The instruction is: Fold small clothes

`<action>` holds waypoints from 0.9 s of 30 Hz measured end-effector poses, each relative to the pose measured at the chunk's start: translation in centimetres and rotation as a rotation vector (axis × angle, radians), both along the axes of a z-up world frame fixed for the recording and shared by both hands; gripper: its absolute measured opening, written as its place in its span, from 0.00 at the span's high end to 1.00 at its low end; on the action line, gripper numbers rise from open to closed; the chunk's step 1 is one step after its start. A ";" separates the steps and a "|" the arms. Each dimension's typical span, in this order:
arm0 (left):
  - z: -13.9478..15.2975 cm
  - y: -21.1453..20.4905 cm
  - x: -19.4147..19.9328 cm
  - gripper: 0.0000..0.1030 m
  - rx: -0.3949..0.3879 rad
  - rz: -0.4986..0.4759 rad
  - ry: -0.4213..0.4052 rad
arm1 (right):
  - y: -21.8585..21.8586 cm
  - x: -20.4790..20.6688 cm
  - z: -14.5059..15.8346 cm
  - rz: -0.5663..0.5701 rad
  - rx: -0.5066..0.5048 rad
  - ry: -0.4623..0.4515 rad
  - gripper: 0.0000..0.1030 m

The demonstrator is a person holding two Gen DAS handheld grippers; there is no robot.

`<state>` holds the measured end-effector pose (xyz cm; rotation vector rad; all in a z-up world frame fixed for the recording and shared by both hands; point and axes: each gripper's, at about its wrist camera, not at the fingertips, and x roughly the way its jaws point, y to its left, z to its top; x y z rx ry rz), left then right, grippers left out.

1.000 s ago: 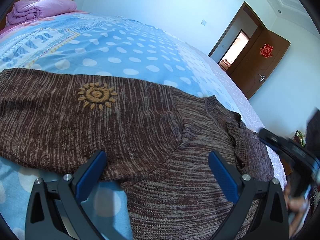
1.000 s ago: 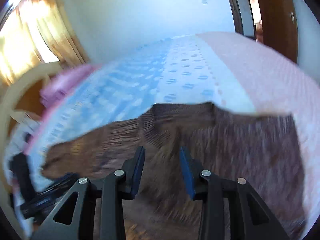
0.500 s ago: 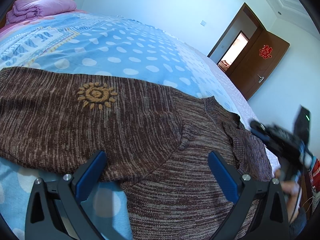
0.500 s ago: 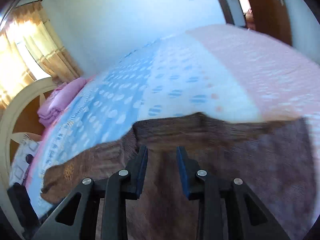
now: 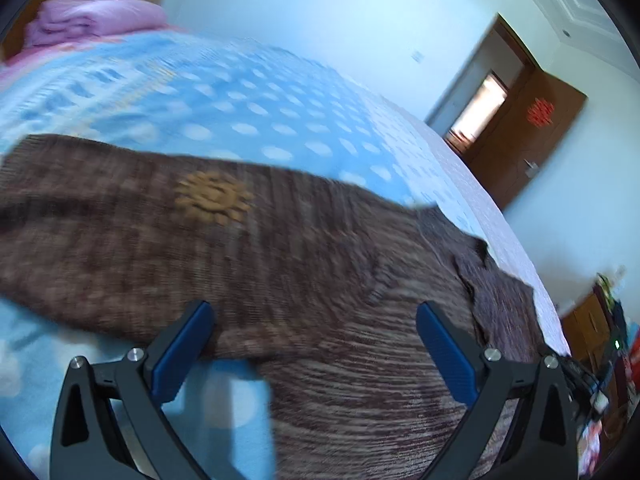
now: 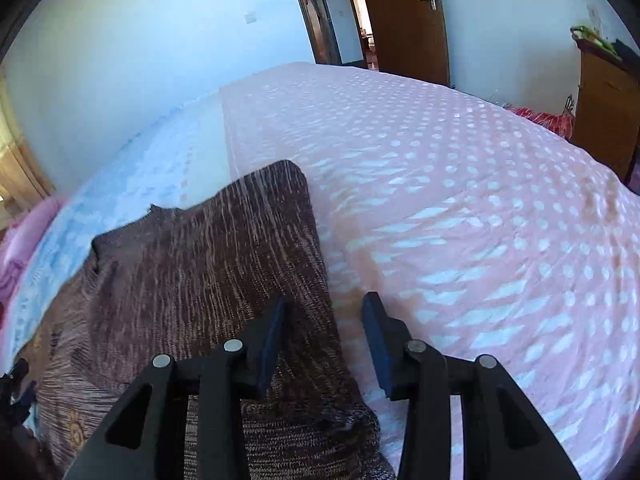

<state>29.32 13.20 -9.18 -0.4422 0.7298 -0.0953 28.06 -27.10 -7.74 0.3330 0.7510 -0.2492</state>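
Since a second ago my right claw [image 6: 324, 336] has swung off the brown sweater [image 5: 320, 280], spread on the bed [image 6: 460, 200], to its right edge, narrowly parted and empty, while my left claw [image 5: 316, 344] hovers wide, risking a snagged single layer.

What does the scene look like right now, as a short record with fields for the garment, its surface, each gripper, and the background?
garment: brown knit sweater with a tan sun motif, spread out flat
surface: bed with a blue and pink dotted bedspread
left gripper: open wide, empty, above the sweater
right gripper: open, nothing between the fingers, over the sweater's edge
background: purple folded quilt at the far end, brown wooden door open
image quality: left wrist view motion-blurred
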 end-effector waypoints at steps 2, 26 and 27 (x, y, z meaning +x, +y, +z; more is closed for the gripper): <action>1.1 1.2 -2.2 0.00 0.037 0.087 -0.045 | 0.5 -0.1 0.3 -0.006 -0.029 -0.015 0.60; -1.3 13.5 -3.8 0.74 -0.108 0.531 0.056 | -0.3 -3.8 1.5 -0.040 -0.099 -0.127 0.60; -1.4 13.5 -3.7 0.83 -0.123 0.521 0.058 | -0.4 -3.8 1.5 -0.039 -0.097 -0.124 0.60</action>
